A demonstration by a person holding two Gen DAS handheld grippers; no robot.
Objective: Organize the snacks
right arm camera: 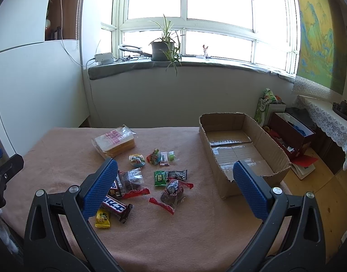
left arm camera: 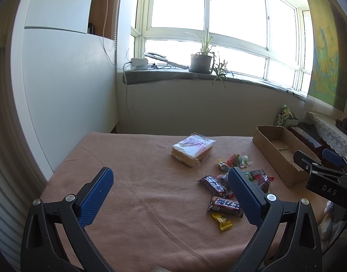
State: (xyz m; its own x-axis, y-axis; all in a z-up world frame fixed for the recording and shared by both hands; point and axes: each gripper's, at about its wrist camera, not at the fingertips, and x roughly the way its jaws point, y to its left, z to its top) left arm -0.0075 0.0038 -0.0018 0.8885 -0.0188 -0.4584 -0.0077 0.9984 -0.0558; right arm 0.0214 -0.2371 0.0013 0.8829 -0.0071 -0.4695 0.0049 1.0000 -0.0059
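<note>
Snacks lie scattered on a table under a pink cloth [right arm camera: 173,238]. A wrapped bread pack [right arm camera: 114,141] [left arm camera: 192,148] sits farthest back. Small candies [right arm camera: 137,160], a green packet [right arm camera: 160,178], red-edged clear bags [right arm camera: 173,192], dark chocolate bars [right arm camera: 115,206] [left arm camera: 226,205] and a yellow candy [right arm camera: 102,218] [left arm camera: 222,221] lie closer. An empty cardboard box [right arm camera: 239,151] [left arm camera: 277,149] stands on the right. My left gripper [left arm camera: 170,176] hovers open over the cloth, left of the pile. My right gripper [right arm camera: 174,167] hangs open above the snacks, holding nothing.
The table's far edge faces a white wall under a windowsill with a potted plant [right arm camera: 163,45]. A white cabinet [left arm camera: 67,86] stands to the left. Off the right edge, a red box [right arm camera: 291,133], green bags [right arm camera: 265,106] and papers lie on a wooden floor [right arm camera: 327,204].
</note>
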